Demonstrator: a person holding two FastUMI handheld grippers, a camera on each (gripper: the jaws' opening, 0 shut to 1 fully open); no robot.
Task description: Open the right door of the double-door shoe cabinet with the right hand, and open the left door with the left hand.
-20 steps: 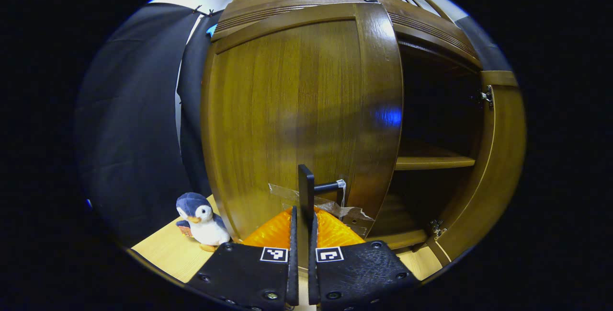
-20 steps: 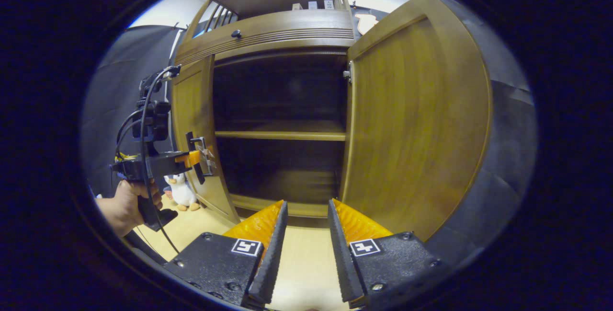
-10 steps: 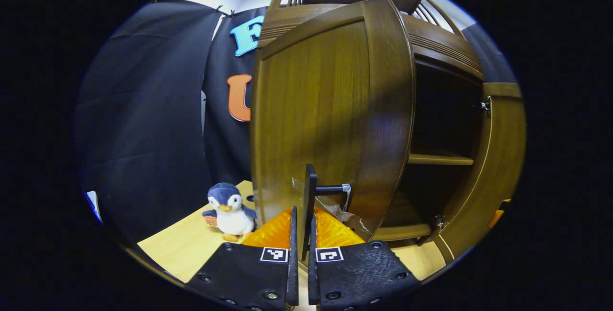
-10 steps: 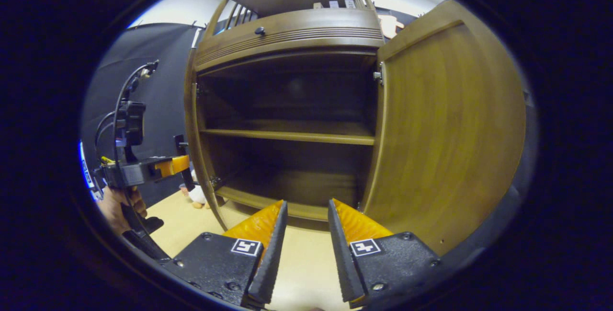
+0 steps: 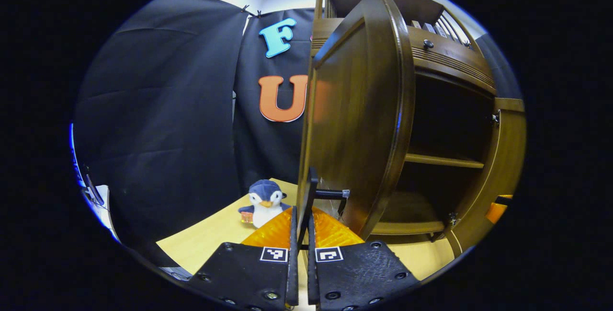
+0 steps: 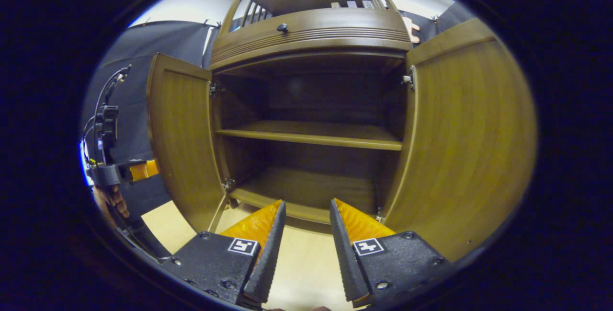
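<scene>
Two brown wooden doors of the shoe cabinet (image 6: 311, 38) stand wide open. In the left gripper view, a small blue and white toy penguin (image 5: 262, 203) sits on the light wooden floor (image 5: 210, 241), near the door. The left gripper (image 5: 300, 227) has its orange fingers pinched on the thin black door handle (image 5: 311, 193) of the left door (image 5: 357, 119). In the right gripper view, the left door (image 6: 179, 138) swings out far to the left, with the other gripper just beside it. The dark cabinet inside has one wooden shelf (image 6: 311, 134) across the middle. The right gripper (image 6: 304, 232) hangs in front of the cabinet, fingers apart, holding nothing. The right door (image 6: 467, 143) stands open on the right.
</scene>
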